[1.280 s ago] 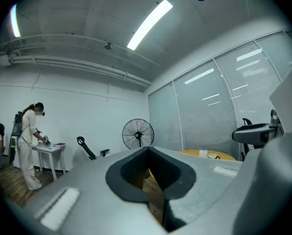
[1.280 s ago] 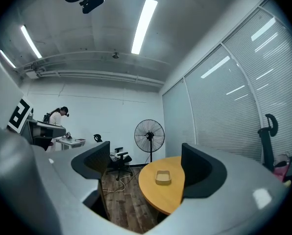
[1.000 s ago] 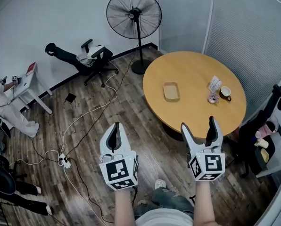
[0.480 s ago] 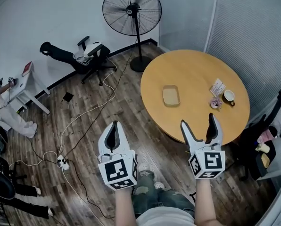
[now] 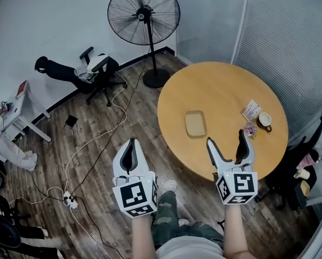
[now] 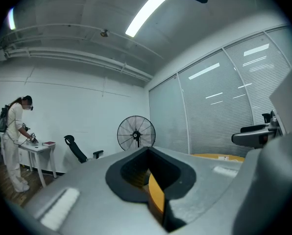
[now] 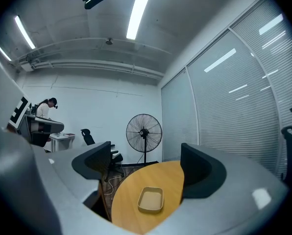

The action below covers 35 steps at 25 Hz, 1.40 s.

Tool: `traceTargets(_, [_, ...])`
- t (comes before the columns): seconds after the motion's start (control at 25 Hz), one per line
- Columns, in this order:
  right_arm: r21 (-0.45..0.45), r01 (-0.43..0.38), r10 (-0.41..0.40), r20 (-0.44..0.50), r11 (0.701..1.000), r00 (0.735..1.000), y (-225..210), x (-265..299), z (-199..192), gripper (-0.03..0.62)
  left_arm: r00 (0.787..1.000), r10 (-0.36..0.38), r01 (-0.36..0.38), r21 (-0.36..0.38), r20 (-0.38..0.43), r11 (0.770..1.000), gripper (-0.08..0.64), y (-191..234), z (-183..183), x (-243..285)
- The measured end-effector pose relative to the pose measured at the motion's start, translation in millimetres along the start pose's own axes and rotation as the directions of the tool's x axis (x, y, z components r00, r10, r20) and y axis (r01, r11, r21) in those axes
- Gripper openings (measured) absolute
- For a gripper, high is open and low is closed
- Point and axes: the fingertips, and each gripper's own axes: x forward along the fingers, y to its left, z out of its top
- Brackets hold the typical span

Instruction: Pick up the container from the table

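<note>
The shallow tan container (image 5: 195,123), rectangular with rounded corners, lies on the table (image 5: 220,85).

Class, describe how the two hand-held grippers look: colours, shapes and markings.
The left gripper and right gripper both have pale grey tapered jaws lined with black pads. Each bears a white cube with black square markers at its base. No cables show. The forearms are unsleeved; the person wears jeans.

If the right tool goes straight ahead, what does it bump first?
Probably the tan container on the round table, centred ahead of the right tool; depth is unclear, so maybe the table edge first.
</note>
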Motion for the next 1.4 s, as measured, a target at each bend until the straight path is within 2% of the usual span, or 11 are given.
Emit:
traceTargets(0.44, [0.003,0.081,-0.081,0.01,0.997,0.997,-17.7,114.4,8.2,0.449,0.996,-0.091,0.091,0.014,0.019,0.996,0.002,14.4,16.8,139.7])
traceTargets(0.72, [0.004,0.13,-0.13,-0.002,0.992,0.992,-21.6,171.8,9.4,0.423,0.988,-0.151,0.151,0.015,0.007,0.988,0.002,23.7,17.8,212.8])
traceTargets(1.12, [0.01,0.195,-0.194,-0.07,0.981,0.979,-38.8,207.4,-20.0,0.4,0.971,-0.233,0.233,-0.002,-0.056,0.972,0.002,9.3,-15.3,273.4])
traceTargets(1.4, [-0.002,0.189,-0.187,-0.144,0.982,0.972,-51.0,222.2,-32.4,0.39,0.961,-0.249,0.249,-0.013,-0.116,0.968,0.002,-6.1,-30.9,290.0])
